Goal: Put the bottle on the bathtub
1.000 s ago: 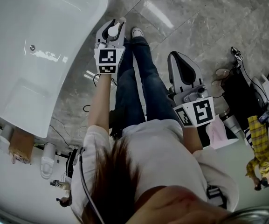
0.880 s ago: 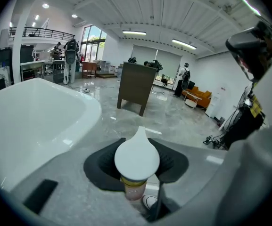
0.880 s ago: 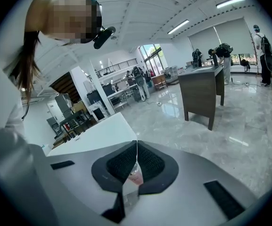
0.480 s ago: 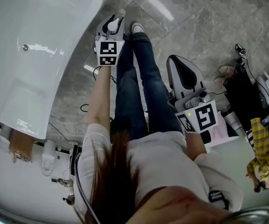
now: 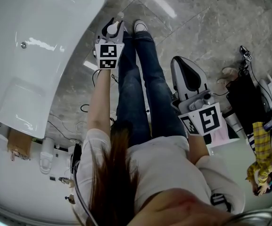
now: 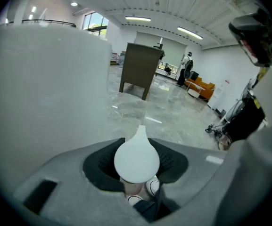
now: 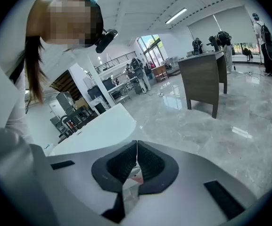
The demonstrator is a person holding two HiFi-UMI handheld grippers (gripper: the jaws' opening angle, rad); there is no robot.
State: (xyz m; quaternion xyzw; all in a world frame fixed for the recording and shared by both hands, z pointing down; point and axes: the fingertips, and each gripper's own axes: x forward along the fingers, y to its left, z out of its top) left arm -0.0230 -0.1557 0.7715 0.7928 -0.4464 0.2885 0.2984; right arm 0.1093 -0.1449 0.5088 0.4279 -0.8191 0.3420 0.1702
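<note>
My left gripper is shut on a white bottle, low beside the white bathtub, close to its right outer wall. In the left gripper view the bottle is a rounded teardrop pinched between the dark pads of the left gripper, and the bathtub wall fills the left side. My right gripper hangs over the floor to the right of the person's legs. Its jaws are shut with nothing between them; in the right gripper view the right gripper points at the floor, with the bathtub at its left.
The person's jeans legs and white shoes stand between the two grippers on grey marble floor. Cables lie by the tub. A cardboard box sits at the tub's near end. Bags and a yellow plaid cloth crowd the right. A dark cabinet stands farther off.
Both grippers have sunk toward the floor and look smaller in the head view. The left one still holds the bottle and has drifted slightly toward the feet.
</note>
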